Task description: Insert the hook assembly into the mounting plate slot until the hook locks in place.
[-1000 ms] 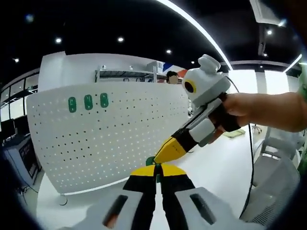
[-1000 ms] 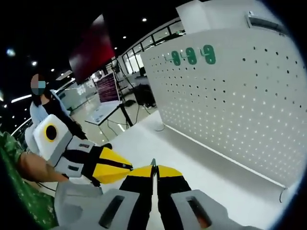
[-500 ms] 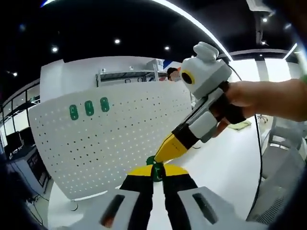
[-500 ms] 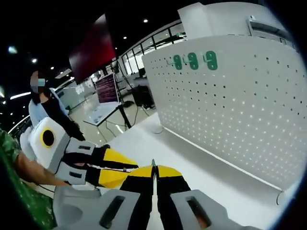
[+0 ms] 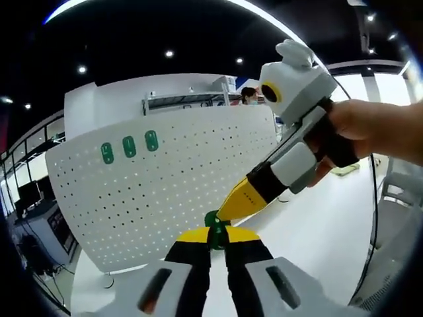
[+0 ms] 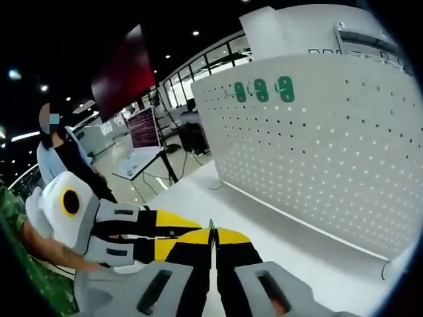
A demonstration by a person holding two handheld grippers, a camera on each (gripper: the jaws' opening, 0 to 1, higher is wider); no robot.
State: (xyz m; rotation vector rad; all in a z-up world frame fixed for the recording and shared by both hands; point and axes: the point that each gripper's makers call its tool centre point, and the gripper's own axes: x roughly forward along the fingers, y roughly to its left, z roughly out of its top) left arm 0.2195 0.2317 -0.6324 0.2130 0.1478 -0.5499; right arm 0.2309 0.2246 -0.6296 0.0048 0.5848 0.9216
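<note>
Between the yellow tips of the left gripper point(image 5: 217, 235) sits a small green hook point(image 5: 213, 220), pinched there with its rounded top poking above the jaws. The right gripper point(image 5: 228, 212) reaches in from the upper right of that view, its own tips touching the hook beside the left tips; in the right gripper view point(image 6: 212, 232) its jaws are pressed almost together, and whether anything lies between them cannot be made out there. The left gripper also shows in that view, lying just to the left of the right gripper's tips. Ahead of both grippers, well apart from them, stands the white perforated mounting plate point(image 5: 172, 178), upright, with three green hooks point(image 5: 129, 146) already set in a row near its top. The likely trouble from here is the handover: the hook is small, two sets of tips crowd it, and if one lets go before the other grips firmly it could twist or drop onto the table. A tilted hook would also fail to enter a slot and lock. The white table point(image 6: 277, 244) runs under the grippers to the foot of the plate. Beyond it is a large dim hall with ceiling spotlights, windows, a monitor on a stand point(image 6: 143, 127) and a person point(image 6: 63, 155) standing to the left.
</note>
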